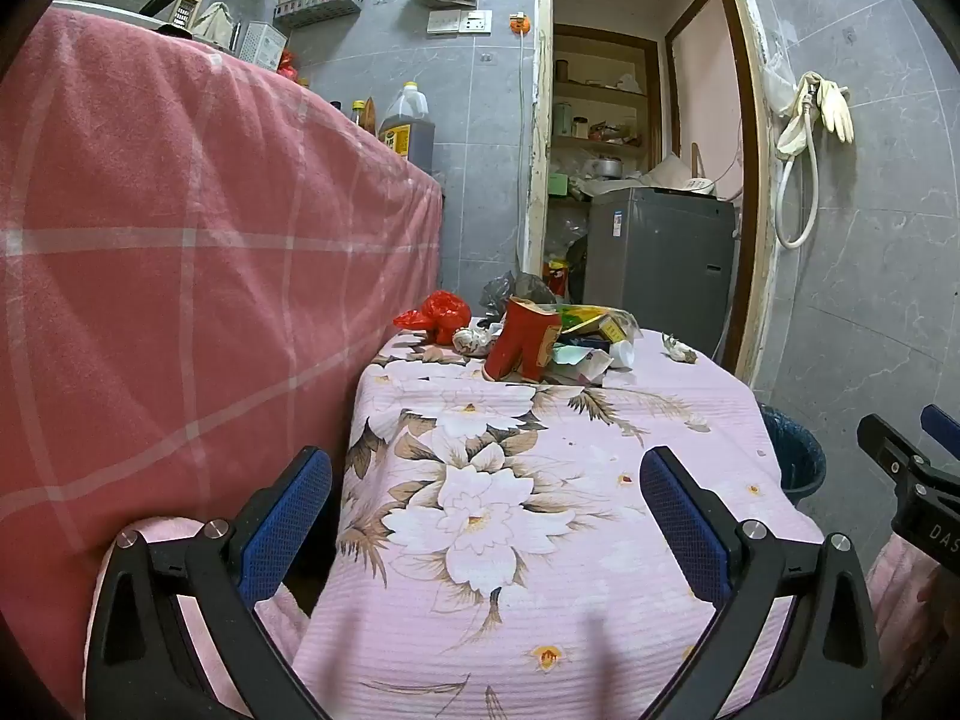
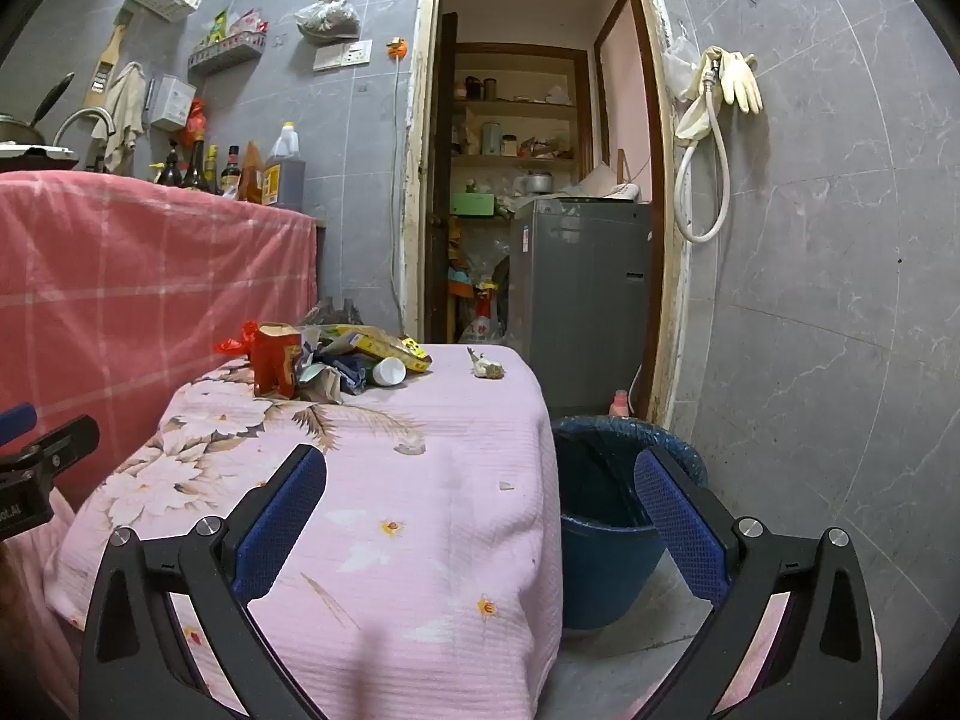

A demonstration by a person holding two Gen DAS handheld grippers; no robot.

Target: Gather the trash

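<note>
A pile of trash lies at the far end of a table under a pink floral cloth: a torn red carton, a red plastic bag, yellow wrappers, a white bottle cap and a crumpled scrap apart to the right. The carton and scrap also show in the right wrist view. A blue bin with a dark liner stands on the floor right of the table. My left gripper is open and empty over the near table. My right gripper is open and empty over the table's right edge.
A counter draped in pink checked cloth rises left of the table, with bottles on top. A doorway behind shows a grey appliance and shelves. Tiled wall on the right holds gloves and a hose.
</note>
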